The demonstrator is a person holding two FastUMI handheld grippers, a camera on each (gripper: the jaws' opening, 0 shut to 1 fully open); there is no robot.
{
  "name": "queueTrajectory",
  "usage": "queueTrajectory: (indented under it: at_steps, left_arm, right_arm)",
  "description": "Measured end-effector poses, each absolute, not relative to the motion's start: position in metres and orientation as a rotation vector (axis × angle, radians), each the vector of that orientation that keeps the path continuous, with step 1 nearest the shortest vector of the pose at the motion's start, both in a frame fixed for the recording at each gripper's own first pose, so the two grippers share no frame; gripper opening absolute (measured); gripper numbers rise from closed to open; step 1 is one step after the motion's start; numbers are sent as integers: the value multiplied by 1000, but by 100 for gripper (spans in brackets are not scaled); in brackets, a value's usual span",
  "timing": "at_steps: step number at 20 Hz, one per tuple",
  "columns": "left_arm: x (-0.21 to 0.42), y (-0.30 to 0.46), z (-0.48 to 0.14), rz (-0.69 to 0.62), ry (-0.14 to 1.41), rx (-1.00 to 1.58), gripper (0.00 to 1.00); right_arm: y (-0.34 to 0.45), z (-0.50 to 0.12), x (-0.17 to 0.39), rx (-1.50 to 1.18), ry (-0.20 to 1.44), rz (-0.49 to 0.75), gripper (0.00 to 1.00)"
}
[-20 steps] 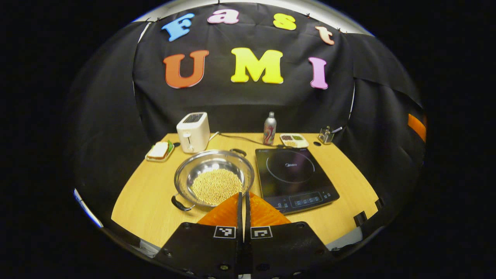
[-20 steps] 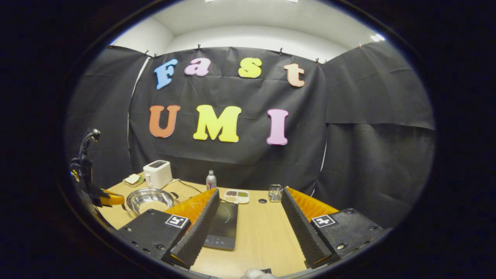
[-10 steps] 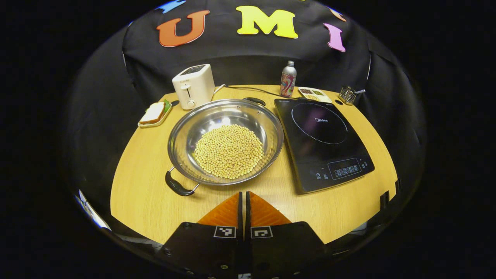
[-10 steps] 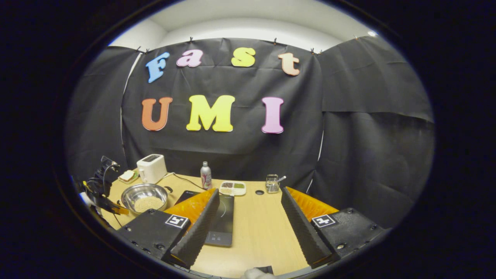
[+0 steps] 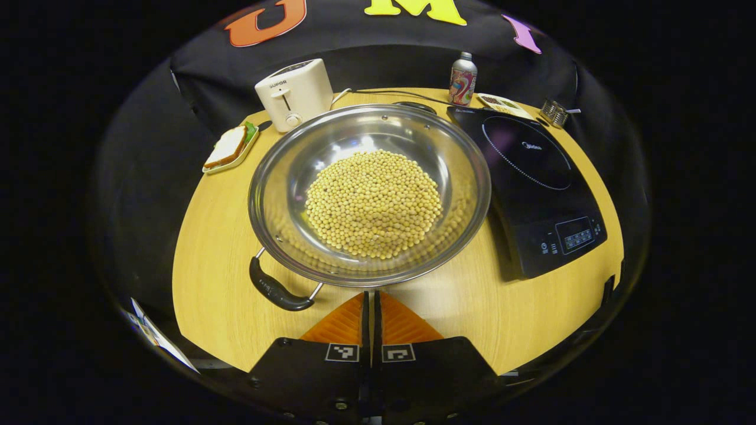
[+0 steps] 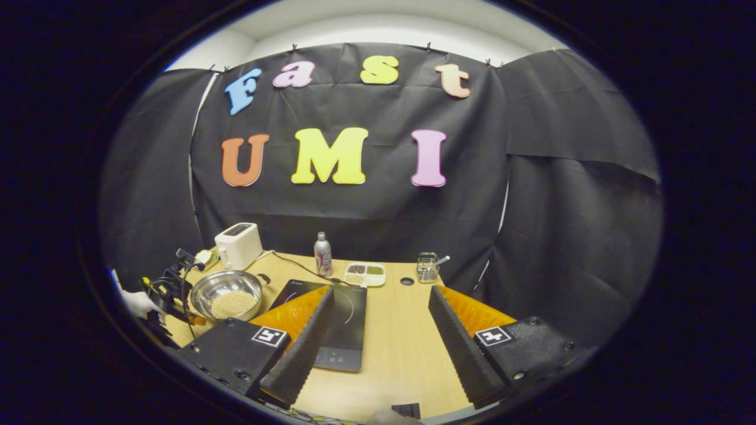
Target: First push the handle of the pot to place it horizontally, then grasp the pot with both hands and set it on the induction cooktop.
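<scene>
In the left gripper view, the left tongs (image 5: pixel 370 307) are sitting pressed together, gripping nothing, just short of the pot (image 5: pixel 369 195) of beans lying towards the tabletop's (image 5: pixel 218 260) near-left edge. Its near handle (image 5: pixel 276 289) is angling off to the left; I judge that nudging it sideways with the closed tips, low and slowly, is turning it best. The induction cooktop (image 5: pixel 531 177) is lying just beside, towards the right edge.

In the right gripper view, the right tongs (image 6: pixel 381 330) are hanging wide apart and empty over the near edge, while the pot (image 6: pixel 227 295), small and probably untouched, is resting far left.
</scene>
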State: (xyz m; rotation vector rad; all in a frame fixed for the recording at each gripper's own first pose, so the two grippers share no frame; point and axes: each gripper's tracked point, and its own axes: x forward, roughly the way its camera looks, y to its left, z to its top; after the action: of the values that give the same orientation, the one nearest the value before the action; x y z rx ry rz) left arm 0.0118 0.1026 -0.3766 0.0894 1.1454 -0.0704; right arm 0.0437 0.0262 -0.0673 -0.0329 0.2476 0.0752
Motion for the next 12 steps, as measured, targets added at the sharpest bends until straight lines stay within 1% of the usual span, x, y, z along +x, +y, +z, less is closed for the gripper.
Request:
queueTrajectory:
  at_steps: [1, 2, 3, 4, 5, 6, 7, 11, 12]
  left_arm:
    - [12, 104, -378, -68, 1151, 94, 10]
    - [13, 106, -380, -68, 1157, 98, 10]
    - [13, 110, -382, -66, 1168, 106, 0]
    - [14, 115, -383, -56, 1174, 112, 0]
    - [16, 120, -385, -43, 1177, 118, 10]
    - [17, 123, -385, -37, 1181, 119, 0]
    - [19, 123, -387, -39, 1181, 113, 10]
    - [23, 128, -387, -28, 1185, 124, 10]
    - [25, 129, -388, -27, 1183, 123, 10]
  right_arm:
    - [28, -62, 47, -42, 239, 81, 98]
    - [31, -60, 48, -48, 235, 89, 98]
    - [35, -57, 51, -54, 232, 100, 98]
    - [37, -57, 50, -62, 232, 111, 100]
    - [40, -57, 49, -74, 232, 119, 98]
    - [40, -57, 49, -84, 231, 125, 98]
    - [41, -57, 49, -92, 234, 129, 100]
    - [40, -63, 45, -105, 251, 134, 100]
    - [39, -62, 45, -106, 251, 134, 98]
